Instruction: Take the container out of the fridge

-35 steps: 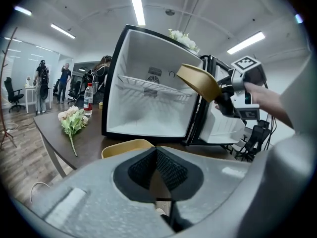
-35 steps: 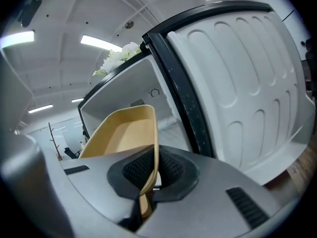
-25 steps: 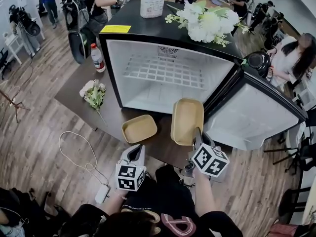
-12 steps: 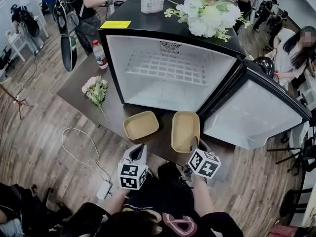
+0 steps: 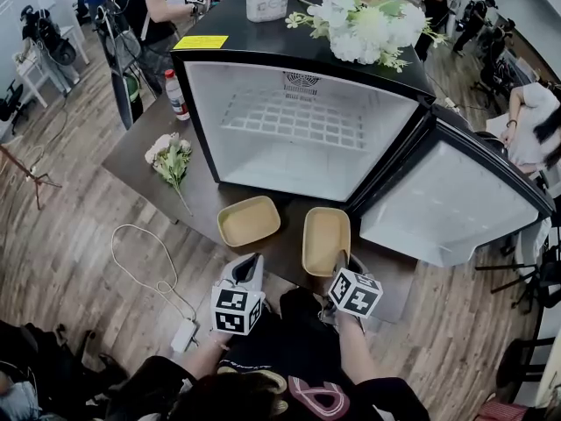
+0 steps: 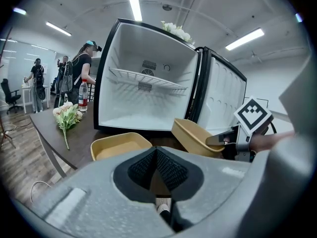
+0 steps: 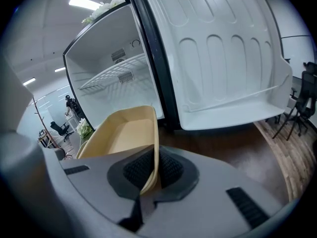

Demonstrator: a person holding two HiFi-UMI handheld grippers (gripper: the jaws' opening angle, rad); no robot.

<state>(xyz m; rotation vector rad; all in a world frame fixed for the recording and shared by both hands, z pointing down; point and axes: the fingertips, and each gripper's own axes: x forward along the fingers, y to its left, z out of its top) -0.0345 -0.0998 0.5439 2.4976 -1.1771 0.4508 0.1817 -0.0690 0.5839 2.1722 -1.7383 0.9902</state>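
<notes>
Two tan containers are out on the dark table in front of the open, empty fridge [image 5: 298, 112]. The left container [image 5: 249, 221] [image 6: 119, 145] lies flat and free. My right gripper [image 5: 342, 263] [image 7: 148, 175] is shut on the near rim of the right container [image 5: 325, 238] [image 7: 124, 133]. That container [image 6: 195, 135] hangs tilted, low over the table; I cannot tell whether it touches. My left gripper [image 5: 248, 261] [image 6: 157, 158] is shut with nothing in it, just short of the left container.
The fridge door [image 5: 447, 204] stands open to the right of the held container. A small flower bunch [image 5: 171, 160] and a bottle [image 5: 176, 95] are on the table's left. A bouquet [image 5: 364, 24] lies on top of the fridge. A cable [image 5: 140, 261] trails on the floor; people stand behind.
My right gripper has come down and toward me with the container, from in front of the fridge's opening to low over the table. The left gripper has stayed put.
</notes>
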